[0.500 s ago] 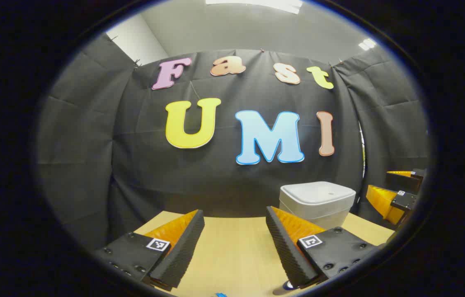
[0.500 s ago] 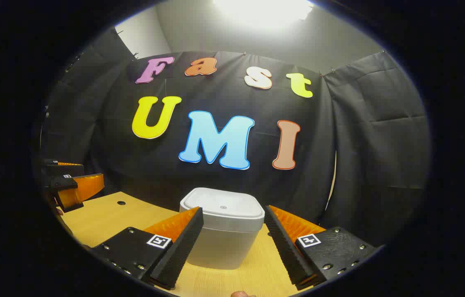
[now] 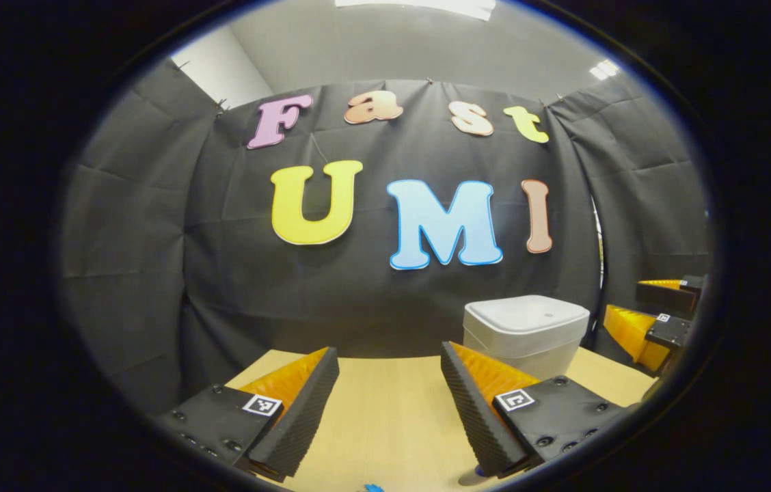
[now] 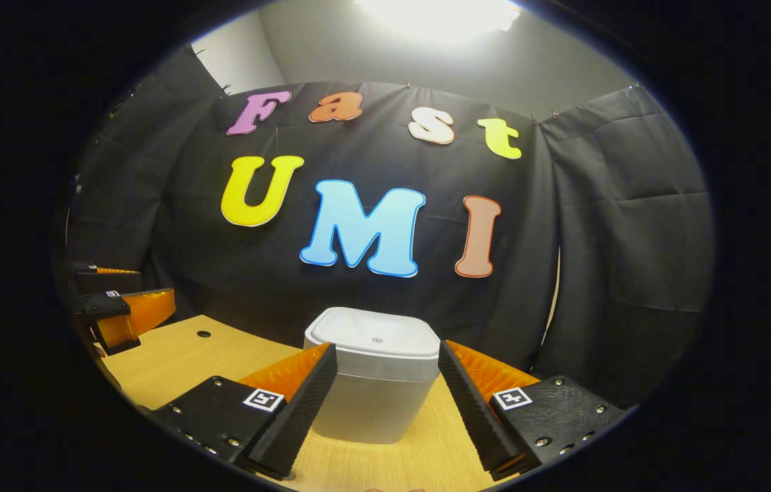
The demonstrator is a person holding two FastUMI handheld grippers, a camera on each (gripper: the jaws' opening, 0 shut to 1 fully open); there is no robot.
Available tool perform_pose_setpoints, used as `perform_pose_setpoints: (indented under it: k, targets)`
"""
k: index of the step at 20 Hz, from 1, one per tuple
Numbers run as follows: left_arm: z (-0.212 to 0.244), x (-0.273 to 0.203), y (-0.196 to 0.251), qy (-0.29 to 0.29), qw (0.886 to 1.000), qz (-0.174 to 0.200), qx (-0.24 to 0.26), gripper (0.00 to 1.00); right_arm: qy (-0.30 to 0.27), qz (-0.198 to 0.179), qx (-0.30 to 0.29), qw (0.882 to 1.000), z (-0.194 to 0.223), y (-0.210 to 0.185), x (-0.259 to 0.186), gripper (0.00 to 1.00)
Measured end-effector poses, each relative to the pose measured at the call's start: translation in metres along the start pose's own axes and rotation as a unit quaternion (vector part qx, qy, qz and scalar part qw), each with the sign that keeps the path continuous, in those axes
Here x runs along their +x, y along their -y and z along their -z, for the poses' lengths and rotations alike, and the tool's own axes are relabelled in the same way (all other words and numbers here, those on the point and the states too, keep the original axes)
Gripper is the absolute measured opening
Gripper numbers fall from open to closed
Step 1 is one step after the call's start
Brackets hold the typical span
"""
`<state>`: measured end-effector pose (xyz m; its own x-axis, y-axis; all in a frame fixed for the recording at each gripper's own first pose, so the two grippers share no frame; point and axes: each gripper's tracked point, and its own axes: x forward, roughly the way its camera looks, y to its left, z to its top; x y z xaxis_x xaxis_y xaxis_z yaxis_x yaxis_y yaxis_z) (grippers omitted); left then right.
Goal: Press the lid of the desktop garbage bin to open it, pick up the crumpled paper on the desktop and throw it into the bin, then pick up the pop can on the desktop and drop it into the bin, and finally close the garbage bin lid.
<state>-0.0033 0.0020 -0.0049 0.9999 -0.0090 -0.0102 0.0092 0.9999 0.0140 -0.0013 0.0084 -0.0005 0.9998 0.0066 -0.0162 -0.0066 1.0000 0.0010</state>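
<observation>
A white desktop garbage bin (image 4: 373,374) with its lid (image 4: 375,339) down stands on the wooden desk, straight ahead of my right gripper (image 4: 387,396), which is open and held a short way in front of it. In the left gripper view the same bin (image 3: 526,333) sits right of centre, beyond my open left gripper (image 3: 389,403), which has nothing between its fingers. The right gripper (image 3: 659,321) shows at the far right of that view, past the bin. The left gripper (image 4: 119,307) shows at the left edge of the right gripper view. A small blue scrap (image 3: 372,488) and part of a round object (image 3: 473,474) peek at the bottom edge.
The light wooden desk (image 3: 385,417) reaches back to the black cloth wall. A small dark hole (image 4: 203,334) sits in the desk top left of the bin. Bare desk lies between the left gripper and the bin.
Both views have shifted slightly: the bin sits a touch higher in the left gripper view and more centred between the fingers in the right gripper view. Both grippers stay open.
</observation>
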Motion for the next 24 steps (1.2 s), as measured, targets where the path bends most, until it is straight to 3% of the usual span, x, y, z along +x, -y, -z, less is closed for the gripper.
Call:
perform_pose_setpoints:
  k: [18, 23, 24]
  targets:
    - [0.004, -0.003, 0.006, -0.005, 1.0, 0.001, -0.005, 0.98, -0.019, -0.003, 0.022, 1.0, 0.012, 0.002, 0.0, 0.94]
    - [0.006, -0.002, 0.01, -0.006, 1.0, 0.002, -0.002, 0.98, -0.022, -0.007, 0.025, 0.999, 0.014, 0.002, -0.001, 0.7]
    - [0.007, -0.003, 0.011, -0.006, 1.0, 0.003, -0.002, 0.98, -0.023, -0.007, 0.028, 0.999, 0.014, 0.004, -0.002, 0.55]
